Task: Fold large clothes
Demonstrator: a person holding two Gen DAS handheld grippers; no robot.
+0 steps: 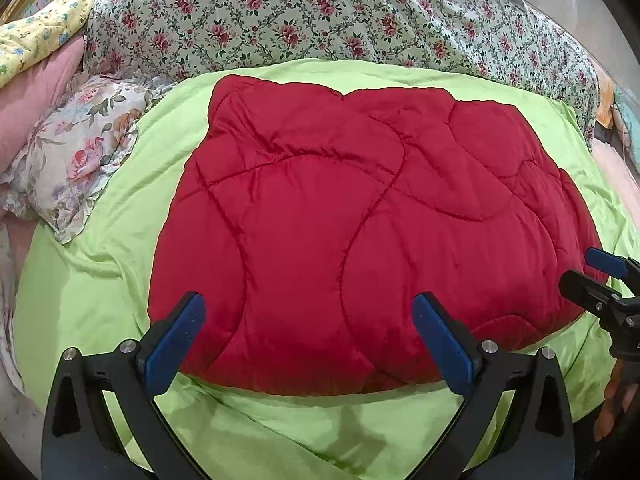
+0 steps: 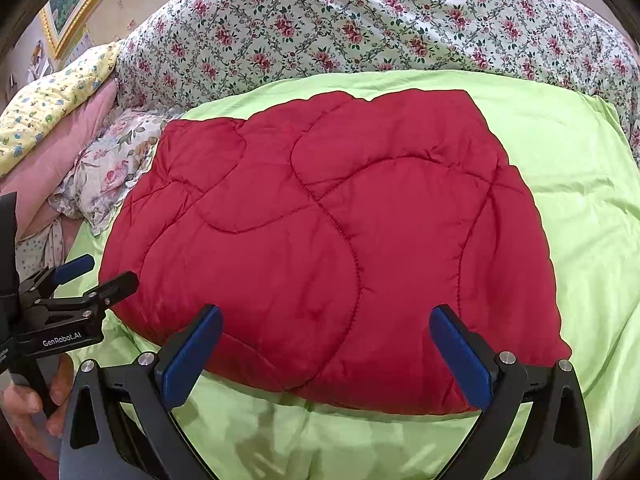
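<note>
The folded red quilt (image 1: 360,232) lies in the middle of the frame on the green sheet (image 1: 100,280) of the bed, while the left gripper (image 1: 308,320) and the right gripper (image 2: 326,332) hover at its lower edge with jaws spread, holding nothing.

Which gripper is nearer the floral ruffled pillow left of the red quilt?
Left. The left gripper hovers open at the red quilt's near-left edge, on the floral pillow's side; the right gripper hovers open further right.
</note>
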